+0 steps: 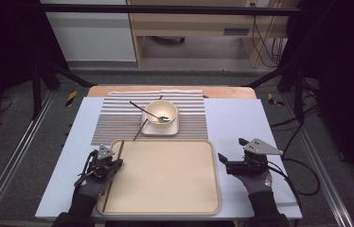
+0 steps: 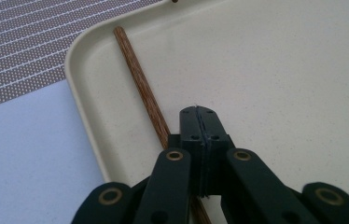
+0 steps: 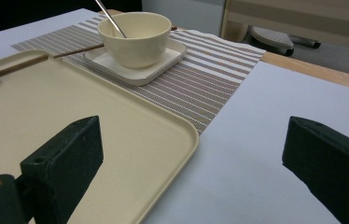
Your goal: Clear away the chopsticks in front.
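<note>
On a pale table, a striped mat and a big cream tray. Inside the tray, along its left wall, one brown chopstick, flat, running under and just left of the left gripper. Left gripper jaws pressed together, gripping nothing. Right gripper beside the tray's right edge, jaws wide apart, empty. Farther back, a bowl on a square plate.

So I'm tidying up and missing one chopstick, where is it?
In the high view the chopstick lies inside the tray along its left rim, right beside the shut left gripper.
</note>
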Motion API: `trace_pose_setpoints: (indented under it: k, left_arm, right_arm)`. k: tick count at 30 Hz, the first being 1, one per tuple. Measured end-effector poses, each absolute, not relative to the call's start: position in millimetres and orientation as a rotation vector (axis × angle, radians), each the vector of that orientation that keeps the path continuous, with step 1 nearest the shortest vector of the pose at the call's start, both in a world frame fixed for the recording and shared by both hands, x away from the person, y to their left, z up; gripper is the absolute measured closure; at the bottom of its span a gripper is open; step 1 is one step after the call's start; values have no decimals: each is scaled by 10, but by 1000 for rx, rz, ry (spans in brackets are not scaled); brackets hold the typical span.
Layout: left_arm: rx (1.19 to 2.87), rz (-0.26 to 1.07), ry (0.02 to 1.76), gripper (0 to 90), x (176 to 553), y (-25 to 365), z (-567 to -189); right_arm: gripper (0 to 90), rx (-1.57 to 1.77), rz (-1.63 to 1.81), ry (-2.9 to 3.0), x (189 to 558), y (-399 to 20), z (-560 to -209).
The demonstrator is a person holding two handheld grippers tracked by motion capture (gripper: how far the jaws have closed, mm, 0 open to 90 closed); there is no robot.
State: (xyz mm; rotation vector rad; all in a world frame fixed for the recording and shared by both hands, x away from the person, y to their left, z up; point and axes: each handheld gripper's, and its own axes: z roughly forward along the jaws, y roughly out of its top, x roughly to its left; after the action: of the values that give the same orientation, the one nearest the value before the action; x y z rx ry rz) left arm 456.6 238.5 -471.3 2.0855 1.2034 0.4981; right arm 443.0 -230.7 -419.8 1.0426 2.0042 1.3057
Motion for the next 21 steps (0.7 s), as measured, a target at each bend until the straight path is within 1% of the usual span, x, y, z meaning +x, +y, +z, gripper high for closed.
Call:
trace_pose_setpoints:
  k: [14,21]
  left_arm:
    - [2104,500,1160,893,4556,2367,-4705]
    - [2076,539,1117,890,4501,2366,-4574]
  right_arm:
    - [55,1040,1309,1999,4427,-2315,-4189]
    - [56,1041,1313,1999,4423,-2313,-4187]
